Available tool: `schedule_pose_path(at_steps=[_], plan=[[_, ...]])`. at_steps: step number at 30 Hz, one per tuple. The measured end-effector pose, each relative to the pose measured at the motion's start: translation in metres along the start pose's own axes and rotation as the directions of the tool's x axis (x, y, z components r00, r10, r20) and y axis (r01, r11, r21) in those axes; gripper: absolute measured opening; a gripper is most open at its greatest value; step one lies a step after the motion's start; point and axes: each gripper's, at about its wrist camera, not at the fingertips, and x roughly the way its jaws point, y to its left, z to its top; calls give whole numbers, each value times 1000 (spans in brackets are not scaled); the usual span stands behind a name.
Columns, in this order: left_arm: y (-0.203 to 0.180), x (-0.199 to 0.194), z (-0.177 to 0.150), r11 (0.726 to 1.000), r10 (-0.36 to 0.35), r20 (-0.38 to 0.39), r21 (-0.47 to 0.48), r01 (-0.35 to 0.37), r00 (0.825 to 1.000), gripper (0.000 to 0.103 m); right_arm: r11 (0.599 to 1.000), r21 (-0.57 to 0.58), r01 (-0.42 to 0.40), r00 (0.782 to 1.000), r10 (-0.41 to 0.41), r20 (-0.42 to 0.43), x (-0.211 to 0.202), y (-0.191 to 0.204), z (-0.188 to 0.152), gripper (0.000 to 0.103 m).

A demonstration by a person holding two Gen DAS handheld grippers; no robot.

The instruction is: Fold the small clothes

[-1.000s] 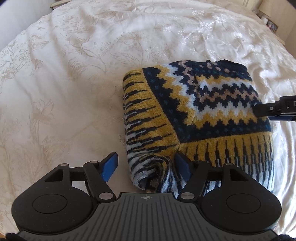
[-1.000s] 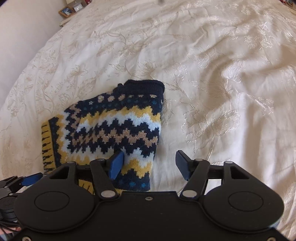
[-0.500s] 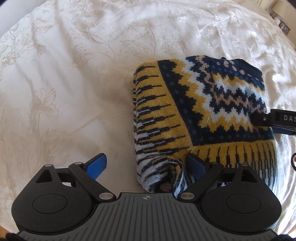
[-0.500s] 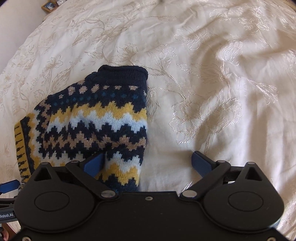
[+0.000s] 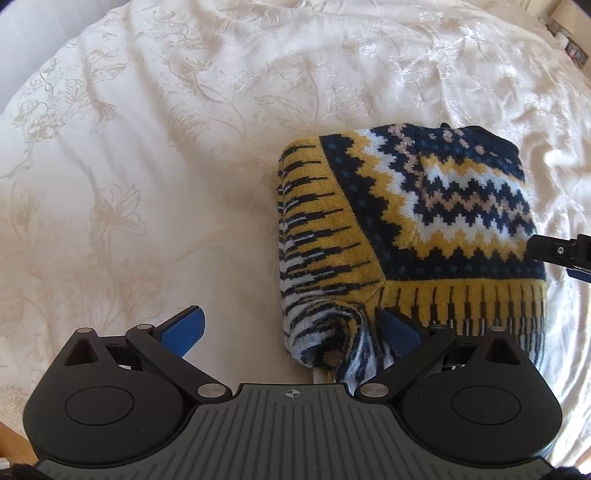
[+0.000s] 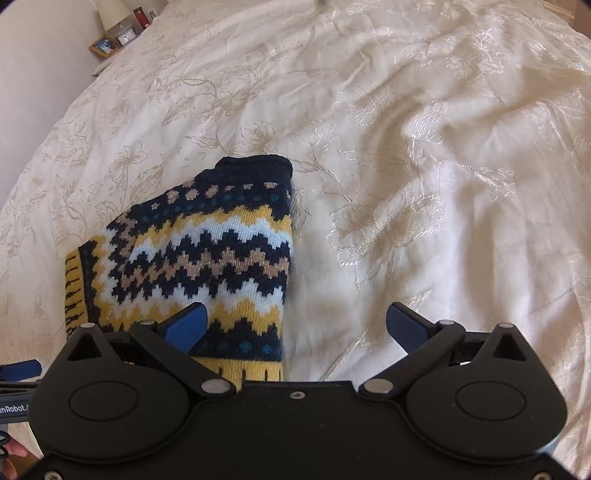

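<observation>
Navy-yellow zigzag sweater; cream floral bedspread

Home bedroom: embroidered cream bedspread, bedside table with lamp.

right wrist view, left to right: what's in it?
Picture frame on the bedside table, far left → folded knit sweater → bare cream embroidered bedspread.

We count one folded knitted sweater in navy, mustard and white zigzags, one cream embroidered bedspread, two black grippers, left and right, each with two blue fingers.
</observation>
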Motion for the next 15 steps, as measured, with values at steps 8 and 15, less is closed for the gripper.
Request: schedule_pose_path(at_steps=[8, 15], plan=[[-19, -64, -8, 997, 55, 64, 48, -58, 996, 101, 1000, -16, 0, 999, -1, -34, -52, 5, -20, 102], [-43, -105, -26, 982, 117, 86, 137, -128, 989, 101, 998, -60, 16, 998, -19, -58, -90, 20, -39, 102]])
